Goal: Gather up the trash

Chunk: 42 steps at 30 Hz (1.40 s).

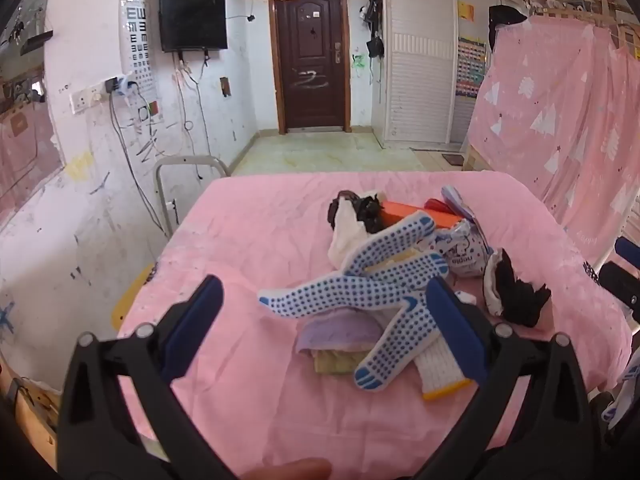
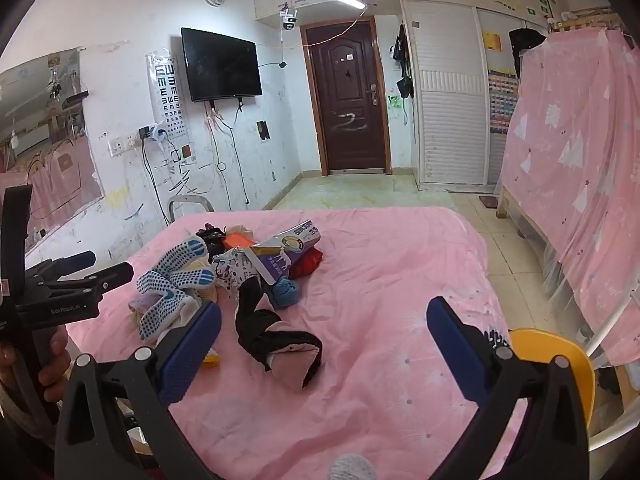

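A heap of litter lies on a pink-covered table [image 1: 260, 240]. It holds a white glove with blue dots [image 1: 372, 288], a printed tissue pack [image 1: 464, 252], an orange box [image 1: 416, 214], crumpled black plastic [image 1: 364, 208] and a black-and-white rag [image 1: 512, 292]. My left gripper [image 1: 324, 300] is open and empty just in front of the glove. In the right wrist view the heap [image 2: 240, 264] lies at the left, with the dotted glove [image 2: 172, 284], a purple box [image 2: 288, 252] and the black rag [image 2: 272, 336]. My right gripper [image 2: 324, 328] is open and empty over the rag. The left gripper [image 2: 84, 272] shows at the left edge.
A yellow chair [image 2: 552, 360] stands at the table's right corner and a grey metal frame [image 1: 188, 172] at its far left. A pink curtain [image 2: 580, 160] hangs on the right. A scribbled white wall with cables is on the left, a brown door [image 1: 312, 56] beyond.
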Motion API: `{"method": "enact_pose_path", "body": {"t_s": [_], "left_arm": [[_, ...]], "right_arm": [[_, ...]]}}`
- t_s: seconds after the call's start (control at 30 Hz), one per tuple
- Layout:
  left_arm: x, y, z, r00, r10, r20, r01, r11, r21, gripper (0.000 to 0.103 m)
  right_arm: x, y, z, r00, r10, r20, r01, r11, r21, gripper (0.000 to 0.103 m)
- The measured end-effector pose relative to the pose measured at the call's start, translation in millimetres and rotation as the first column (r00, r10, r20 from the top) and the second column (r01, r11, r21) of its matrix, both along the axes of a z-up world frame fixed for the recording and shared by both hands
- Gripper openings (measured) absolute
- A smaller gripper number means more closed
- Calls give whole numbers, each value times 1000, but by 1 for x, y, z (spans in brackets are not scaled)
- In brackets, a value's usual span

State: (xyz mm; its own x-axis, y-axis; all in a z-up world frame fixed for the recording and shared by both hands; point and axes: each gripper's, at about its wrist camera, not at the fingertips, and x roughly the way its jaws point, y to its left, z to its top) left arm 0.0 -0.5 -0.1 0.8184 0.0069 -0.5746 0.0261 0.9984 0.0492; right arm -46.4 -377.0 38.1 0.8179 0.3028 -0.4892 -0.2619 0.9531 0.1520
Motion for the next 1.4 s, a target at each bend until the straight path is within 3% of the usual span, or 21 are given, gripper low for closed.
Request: {"method": "enact_pose_path", "body": {"t_s": [0.4, 1.4], "left_arm": [[2, 4, -6, 1000, -17, -11, 17, 999, -34, 97], [3, 0, -6, 1000, -19, -10, 19, 1000, -24, 97]], "right_arm": [[4, -5, -2, 1000, -3, -12, 3, 1000, 8, 93], [1, -1, 1, 1000, -9, -4, 9, 1000, -12, 93]]}}
